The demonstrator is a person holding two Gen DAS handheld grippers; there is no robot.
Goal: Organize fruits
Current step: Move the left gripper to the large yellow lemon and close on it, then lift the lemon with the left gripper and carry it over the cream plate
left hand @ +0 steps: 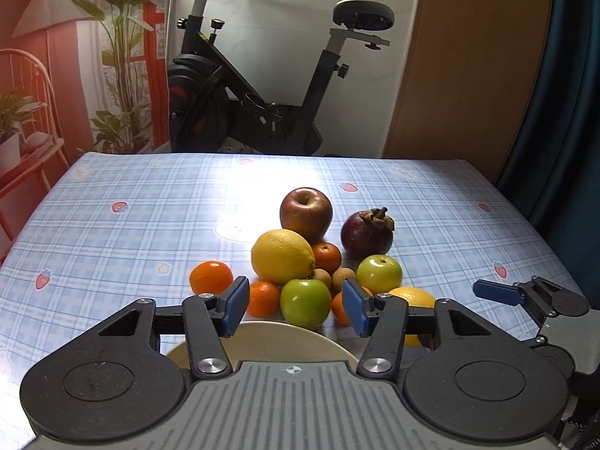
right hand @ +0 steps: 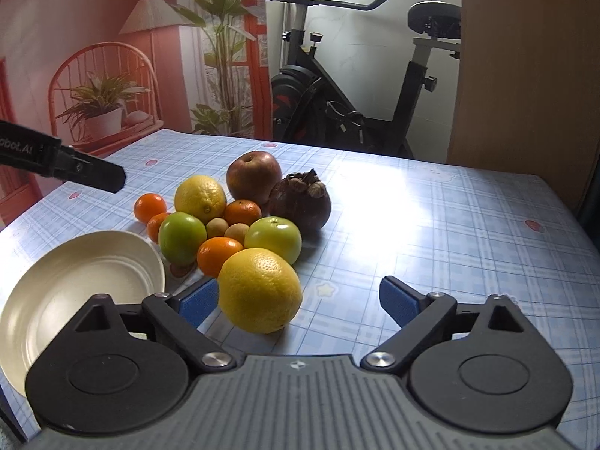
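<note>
1. Cream-white round ceramic plate (right hand: 75,285) at near left of worktop (right hand: 450,225), bare inside; no fruit on it yet.
2. Heaped just beyond plate, all on blue plaid plastic cloth: large yellow lemon (right hand: 259,290) nearest, second yellow lemon (right hand: 200,198) further back, two round green apples (right hand: 181,238) (right hand: 273,238), red apple (right hand: 254,176) at rear, dark purple mangosteen with dry brown cap (right hand: 300,200) beside it.
3. Also in heap: small orange mandarins (right hand: 218,254), one (right hand: 150,207) a little apart at left, and two small tan longans (right hand: 227,228) tucked in middle.
4. Sorting judged barely begun: every fruit off plate, nothing grouped by kind.
5. Right gripper (right hand: 298,302) low over worktop, blue-padded fingers (right hand: 399,302) spread wide around nearest lemon; left pad close to or touching its skin, right pad well clear, so nothing gripped.
6. Left gripper (left hand: 296,305) over far rim of plate, fingers (left hand: 236,305) part-closed yet apart, framing nearer green apple from this view; no pad seen pressing on fruit, so released.
7. Likely step in hand: approach for first picks, lemon on right, green apple on left.
8. Left to do: lift each fruit, set onto plate or into groups.
9. Risk judged: round fruit rolling on smooth cloth when heap disturbed.
</note>
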